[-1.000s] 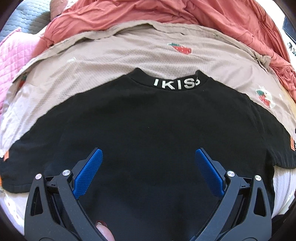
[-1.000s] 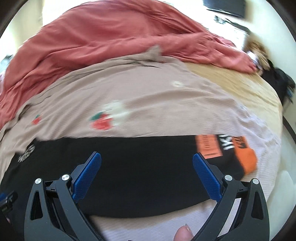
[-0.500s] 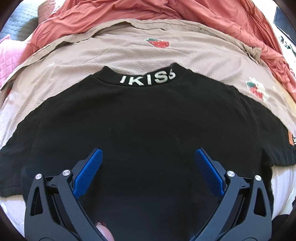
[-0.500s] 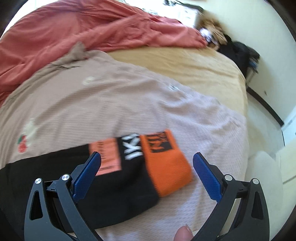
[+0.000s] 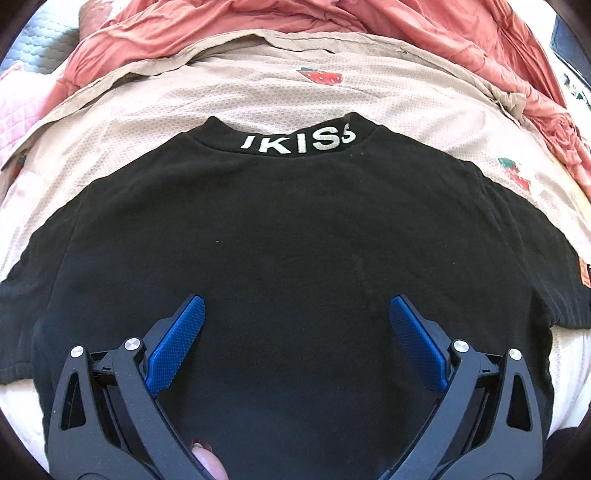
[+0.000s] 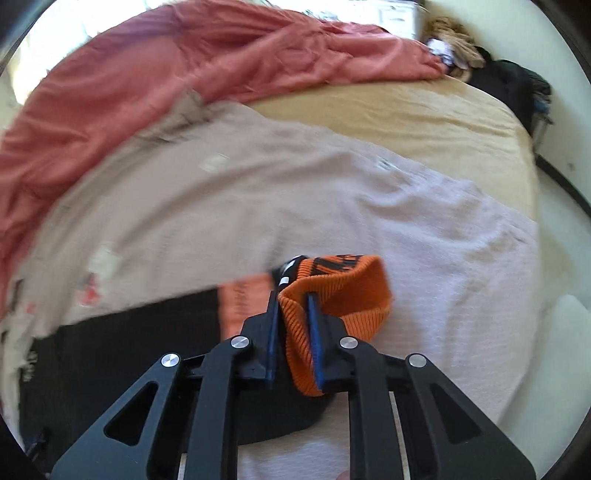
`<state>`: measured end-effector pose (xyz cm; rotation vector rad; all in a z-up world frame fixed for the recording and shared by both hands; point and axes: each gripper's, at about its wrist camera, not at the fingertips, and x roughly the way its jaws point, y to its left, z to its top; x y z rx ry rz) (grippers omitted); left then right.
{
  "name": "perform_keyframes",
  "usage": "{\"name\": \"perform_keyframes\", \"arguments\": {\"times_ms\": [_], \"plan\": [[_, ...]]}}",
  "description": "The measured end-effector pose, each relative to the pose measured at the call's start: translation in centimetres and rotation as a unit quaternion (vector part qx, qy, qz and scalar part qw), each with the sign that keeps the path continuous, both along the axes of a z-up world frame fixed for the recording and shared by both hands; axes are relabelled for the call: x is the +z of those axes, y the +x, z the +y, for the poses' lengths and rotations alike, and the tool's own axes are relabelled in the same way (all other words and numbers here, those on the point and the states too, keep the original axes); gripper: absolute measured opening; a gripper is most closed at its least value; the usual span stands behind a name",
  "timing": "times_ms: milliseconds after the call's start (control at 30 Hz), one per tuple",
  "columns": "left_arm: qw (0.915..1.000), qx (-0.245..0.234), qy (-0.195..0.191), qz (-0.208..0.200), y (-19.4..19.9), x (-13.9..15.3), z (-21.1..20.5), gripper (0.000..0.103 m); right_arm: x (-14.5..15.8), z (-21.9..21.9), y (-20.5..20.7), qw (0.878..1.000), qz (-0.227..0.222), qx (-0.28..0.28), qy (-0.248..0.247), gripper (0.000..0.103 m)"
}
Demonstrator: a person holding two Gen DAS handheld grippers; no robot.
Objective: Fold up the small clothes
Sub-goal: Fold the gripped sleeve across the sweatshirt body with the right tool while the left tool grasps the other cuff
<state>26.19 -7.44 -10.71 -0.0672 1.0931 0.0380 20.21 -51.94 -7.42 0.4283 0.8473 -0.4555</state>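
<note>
The right gripper [image 6: 293,325] is closing, its blue pads pinching the ribbed orange cuff [image 6: 332,295] of the black T-shirt [image 5: 295,240]; the cuff bunches up between the jaws at the end of the sleeve. The left gripper [image 5: 295,332] hangs open over the shirt's lower middle, holding nothing. The shirt lies flat, collar away, on a beige waffle-weave blanket [image 5: 258,96] printed with strawberries; a rumpled salmon duvet [image 5: 406,22] is heaped behind. The risk, as I judge it: the thick, springy rib knit may slip from a shallow pinch as the sleeve is carried across; or the soft jersey may drag and wrinkle the body, since nothing pins it; the blanket beneath could lift too.
</note>
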Motion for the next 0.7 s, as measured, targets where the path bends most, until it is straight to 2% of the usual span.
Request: {"name": "perform_keyframes", "arguments": {"times_ms": [133,167,233,367,500,667,700], "plan": [[0.9998,0.015,-0.015,-0.005,-0.7,0.7,1.3,0.094,2.1,3.3,0.4,0.997,-0.047,0.06,0.011,0.013],[0.9996,0.019,-0.019,-0.006,-0.8,0.8,1.7,0.094,2.8,4.8,0.6,0.995,-0.058,0.08,0.008,0.005],[0.9992,0.032,-0.024,-0.007,-1.2,1.0,2.7,0.094,3.8,7.2,0.9,0.989,-0.078,0.121,0.019,0.005],[0.998,0.051,-0.037,-0.006,-1.8,1.2,4.4,0.094,5.5,15.0,2.4,0.971,-0.096,0.219,0.022,0.005],[0.9969,0.065,-0.042,-0.013,-2.6,1.8,6.0,0.094,6.1,22.4,3.9,0.948,-0.095,0.302,0.027,0.005],[0.9944,0.089,-0.055,-0.015,-3.3,2.2,8.1,0.094,4.2,30.3,5.1,0.921,-0.077,0.381,0.027,0.005],[0.9941,0.092,-0.055,-0.013,-3.5,2.1,8.4,0.094,3.5,31.2,5.2,0.915,-0.071,0.395,0.031,0.008]]}}
